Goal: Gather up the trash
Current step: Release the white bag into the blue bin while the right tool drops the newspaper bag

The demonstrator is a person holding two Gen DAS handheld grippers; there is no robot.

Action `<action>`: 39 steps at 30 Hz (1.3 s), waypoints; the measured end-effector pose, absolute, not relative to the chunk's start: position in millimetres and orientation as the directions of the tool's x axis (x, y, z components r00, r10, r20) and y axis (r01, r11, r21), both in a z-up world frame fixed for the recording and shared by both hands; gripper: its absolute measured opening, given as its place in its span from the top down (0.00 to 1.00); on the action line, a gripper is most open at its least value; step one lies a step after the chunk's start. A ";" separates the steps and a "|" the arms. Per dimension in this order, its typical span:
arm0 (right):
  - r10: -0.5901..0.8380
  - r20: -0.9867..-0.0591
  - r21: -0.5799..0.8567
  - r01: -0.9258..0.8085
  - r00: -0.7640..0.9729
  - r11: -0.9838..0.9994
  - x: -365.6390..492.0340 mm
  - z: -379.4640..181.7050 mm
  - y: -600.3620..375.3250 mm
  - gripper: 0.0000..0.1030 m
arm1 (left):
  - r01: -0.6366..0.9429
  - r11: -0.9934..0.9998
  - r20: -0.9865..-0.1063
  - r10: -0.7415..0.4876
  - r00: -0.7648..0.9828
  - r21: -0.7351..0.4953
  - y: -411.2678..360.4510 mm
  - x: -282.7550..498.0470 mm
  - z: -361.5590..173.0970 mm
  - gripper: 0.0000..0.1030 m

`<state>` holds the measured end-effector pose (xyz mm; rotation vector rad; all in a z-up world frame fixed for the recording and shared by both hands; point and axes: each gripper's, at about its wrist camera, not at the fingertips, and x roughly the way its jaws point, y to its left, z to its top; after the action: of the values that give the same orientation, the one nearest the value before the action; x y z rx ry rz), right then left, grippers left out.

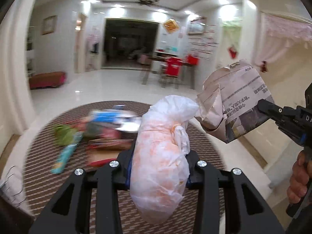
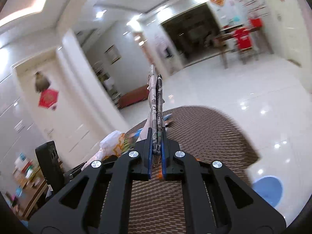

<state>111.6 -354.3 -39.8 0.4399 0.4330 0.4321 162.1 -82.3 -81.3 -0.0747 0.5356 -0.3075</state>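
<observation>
My left gripper [image 1: 159,167] is shut on a white plastic bag with orange stains [image 1: 161,156], held above the round table with the brown woven cloth [image 1: 204,148]. My right gripper [image 2: 156,152] is shut on a folded newspaper [image 2: 156,105], seen edge-on in the right wrist view. In the left wrist view the newspaper [image 1: 234,105] hangs to the right of the bag, pinched by the right gripper [image 1: 263,107], and its crumpled edge touches the bag's top. The white bag also shows at the left in the right wrist view [image 2: 111,146].
A blurred pile of wrappers and packets [image 1: 93,128] lies on the left half of the cloth. A white crumpled item [image 1: 11,185] sits at the table's left edge. A blue round object [image 2: 269,189] is on the floor at the right. A dining table with red chairs [image 1: 171,68] stands far back.
</observation>
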 end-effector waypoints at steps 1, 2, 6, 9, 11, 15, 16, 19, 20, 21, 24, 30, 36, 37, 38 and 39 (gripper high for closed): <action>0.459 -0.302 0.491 -0.276 0.836 0.826 108.6 -39.8 -368.9 0.93 | 0.311 0.937 -0.499 -0.349 0.794 -0.160 -105.8 168.7 -83.3 0.64; 0.432 -0.304 0.493 -0.248 0.849 0.834 104.2 -40.0 -384.6 0.93 | 0.350 0.922 -0.508 -0.385 0.771 -0.167 -129.3 174.4 -86.0 0.64; 0.310 -0.337 0.504 -0.108 0.889 0.857 91.2 -52.8 -449.6 0.93 | 0.456 0.871 -0.548 -0.476 0.688 -0.184 -203.6 189.6 -102.5 0.64; 0.229 -0.385 0.507 -0.003 0.894 0.862 87.2 -73.8 -491.2 0.93 | 0.516 0.833 -0.583 -0.524 0.621 -0.199 -258.8 197.7 -120.6 0.64; 0.178 -0.431 0.508 0.075 0.885 0.858 89.4 -95.6 -515.4 0.93 | 0.541 0.816 -0.610 -0.537 0.582 -0.202 -291.7 204.0 -137.7 0.64; 0.125 -0.539 0.510 0.205 0.833 0.835 101.9 -153.7 -553.7 0.93 | 0.573 0.797 -0.686 -0.527 0.502 -0.192 -350.2 218.7 -184.3 0.64; 0.122 -0.559 0.511 0.225 0.820 0.830 104.5 -163.1 -560.9 0.93 | 0.578 0.795 -0.700 -0.518 0.491 -0.183 -360.0 222.5 -194.1 0.64; 0.129 -0.621 0.520 0.283 0.773 0.806 115.4 -205.8 -579.6 0.93 | 0.586 0.797 -0.749 -0.478 0.459 -0.150 -389.5 238.0 -226.9 0.64; 0.135 -0.638 0.523 0.299 0.758 0.798 119.4 -218.5 -584.2 0.93 | 0.583 0.800 -0.765 -0.462 0.448 -0.141 -397.3 243.4 -238.8 0.64; 0.140 -0.654 0.526 0.313 0.744 0.791 124.6 -231.2 -588.7 0.93 | 0.581 0.802 -0.776 -0.451 0.441 -0.137 -401.0 247.1 -246.3 0.64; 0.166 -0.700 0.533 0.355 0.694 0.768 139.6 -267.8 -593.8 0.93 | 0.567 0.815 -0.813 -0.409 0.414 -0.121 -414.8 264.8 -274.5 0.64; 0.219 -0.750 0.549 0.402 0.624 0.733 166.1 -320.2 -603.5 0.90 | 0.542 0.826 -0.866 -0.378 0.328 -0.155 -425.9 284.9 -331.3 0.37; 0.262 -0.773 0.577 0.469 0.577 0.669 175.9 -362.8 -615.1 0.30 | 0.486 0.865 -0.878 -0.325 0.352 -0.125 -423.8 284.6 -341.2 0.11; 0.254 -0.773 0.578 0.480 0.581 0.660 172.2 -364.3 -616.6 0.30 | 0.487 0.864 -0.876 -0.329 0.352 -0.129 -422.1 284.0 -341.4 0.11; 0.251 -0.773 0.578 0.484 0.582 0.657 170.0 -364.1 -616.6 0.30 | 0.494 0.860 -0.872 -0.336 0.355 -0.130 -421.4 282.3 -340.5 0.10; 0.248 -0.774 0.578 0.488 0.583 0.654 167.5 -362.5 -615.7 0.25 | 0.500 0.857 -0.872 -0.334 0.359 -0.123 -421.4 281.0 -339.8 0.10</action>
<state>167.5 -615.7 -362.5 0.8800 0.9689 -0.1640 281.0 -421.4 -339.8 0.1741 1.0772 -0.5411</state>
